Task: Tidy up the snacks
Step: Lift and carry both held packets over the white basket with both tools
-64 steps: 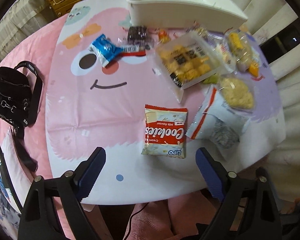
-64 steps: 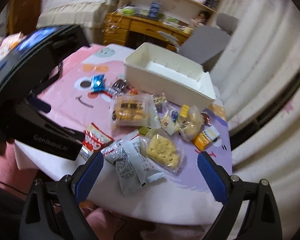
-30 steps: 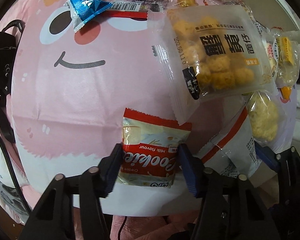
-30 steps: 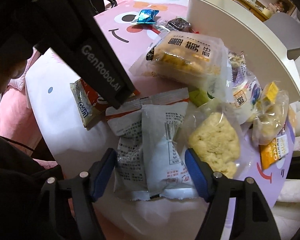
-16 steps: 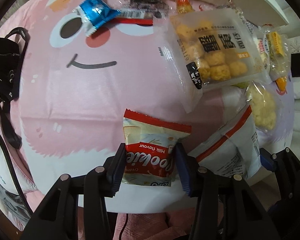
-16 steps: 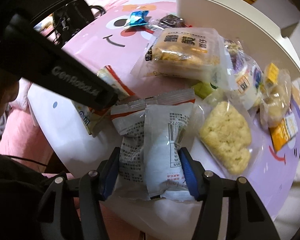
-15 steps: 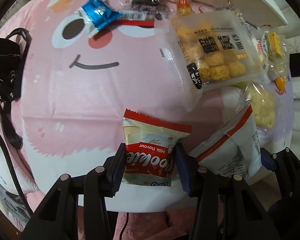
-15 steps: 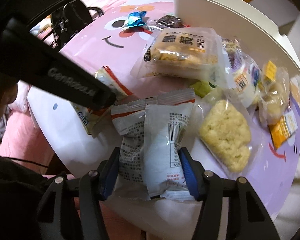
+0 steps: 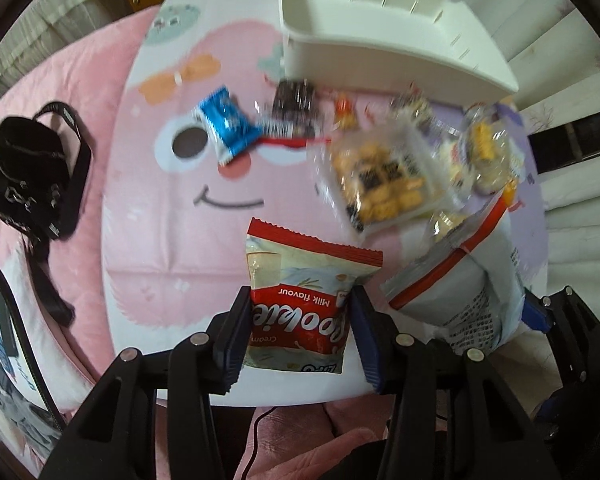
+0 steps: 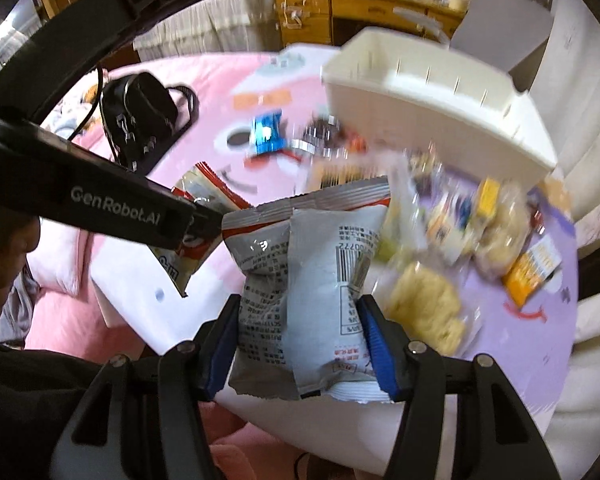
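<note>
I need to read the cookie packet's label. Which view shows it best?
The left wrist view: the cookie packet faces the camera, clamped in the left gripper. The right wrist view shows only its edge, behind that gripper's body.

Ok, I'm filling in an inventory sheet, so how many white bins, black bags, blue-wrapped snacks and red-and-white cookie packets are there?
White bin: 1
Black bag: 1
Blue-wrapped snack: 1
Red-and-white cookie packet: 1, clamped in the left gripper
Total: 4
</note>
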A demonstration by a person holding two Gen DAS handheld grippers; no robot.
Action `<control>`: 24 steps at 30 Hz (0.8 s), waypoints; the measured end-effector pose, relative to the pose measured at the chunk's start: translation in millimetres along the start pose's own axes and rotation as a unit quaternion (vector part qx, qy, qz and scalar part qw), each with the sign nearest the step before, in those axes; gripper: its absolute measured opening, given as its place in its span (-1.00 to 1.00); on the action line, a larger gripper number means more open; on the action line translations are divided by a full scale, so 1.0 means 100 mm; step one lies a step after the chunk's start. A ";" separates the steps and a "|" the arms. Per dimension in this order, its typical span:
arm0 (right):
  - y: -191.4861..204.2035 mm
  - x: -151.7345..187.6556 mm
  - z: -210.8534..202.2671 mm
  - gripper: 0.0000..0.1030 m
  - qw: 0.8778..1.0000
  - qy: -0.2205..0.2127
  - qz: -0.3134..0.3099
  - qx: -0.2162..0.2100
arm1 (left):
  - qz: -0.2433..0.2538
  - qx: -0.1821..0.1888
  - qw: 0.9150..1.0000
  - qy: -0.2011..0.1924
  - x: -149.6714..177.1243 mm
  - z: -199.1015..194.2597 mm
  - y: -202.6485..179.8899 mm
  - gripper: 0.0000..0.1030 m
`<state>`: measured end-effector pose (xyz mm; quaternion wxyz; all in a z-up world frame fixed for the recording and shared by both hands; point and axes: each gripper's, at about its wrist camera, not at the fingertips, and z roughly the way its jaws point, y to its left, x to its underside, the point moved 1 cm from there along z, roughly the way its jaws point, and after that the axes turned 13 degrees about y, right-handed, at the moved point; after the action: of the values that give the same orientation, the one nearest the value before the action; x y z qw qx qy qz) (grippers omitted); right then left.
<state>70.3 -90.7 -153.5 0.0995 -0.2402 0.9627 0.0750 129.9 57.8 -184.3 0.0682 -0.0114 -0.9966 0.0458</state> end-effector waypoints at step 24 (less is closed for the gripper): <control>-1.16 -1.11 -0.78 0.12 0.984 -0.161 0.072 0.034 | 0.013 -0.012 0.991 -0.133 -1.10 -1.39 -0.59 -0.10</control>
<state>210.1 -157.6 -63.7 0.2553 -0.1520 0.9509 0.0870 257.0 8.4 -56.4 -0.0652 -0.0195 -0.9970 0.0355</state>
